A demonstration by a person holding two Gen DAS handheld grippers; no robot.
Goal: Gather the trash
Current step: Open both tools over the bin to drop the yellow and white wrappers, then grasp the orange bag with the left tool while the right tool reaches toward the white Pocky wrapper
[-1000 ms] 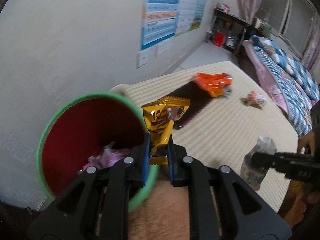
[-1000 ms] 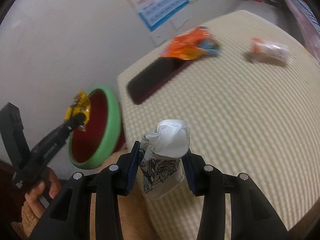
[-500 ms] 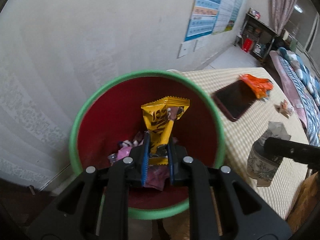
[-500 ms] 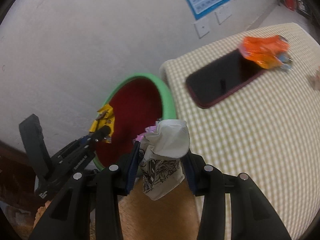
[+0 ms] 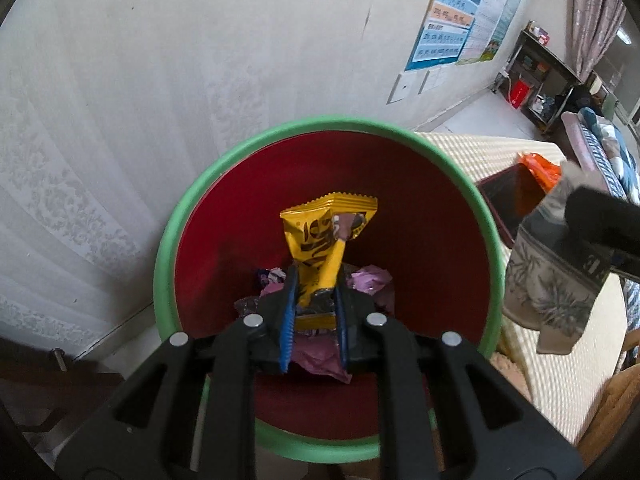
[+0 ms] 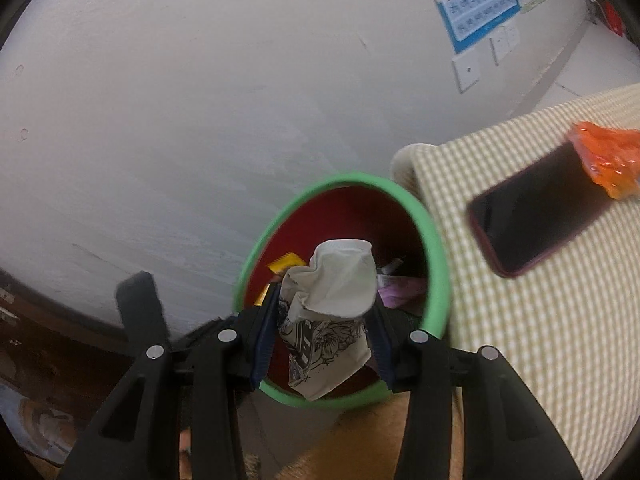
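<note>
Yellow wrapper (image 5: 320, 240), dark lettering unreadable

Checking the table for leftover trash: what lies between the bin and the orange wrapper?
Only a dark phone on the checked cloth, between bin and orange wrapper, in the right wrist view.

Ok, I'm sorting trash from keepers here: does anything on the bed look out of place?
The dark phone lies on the checked cover with an orange wrapper overlapping its far end; it is no trash.
</note>
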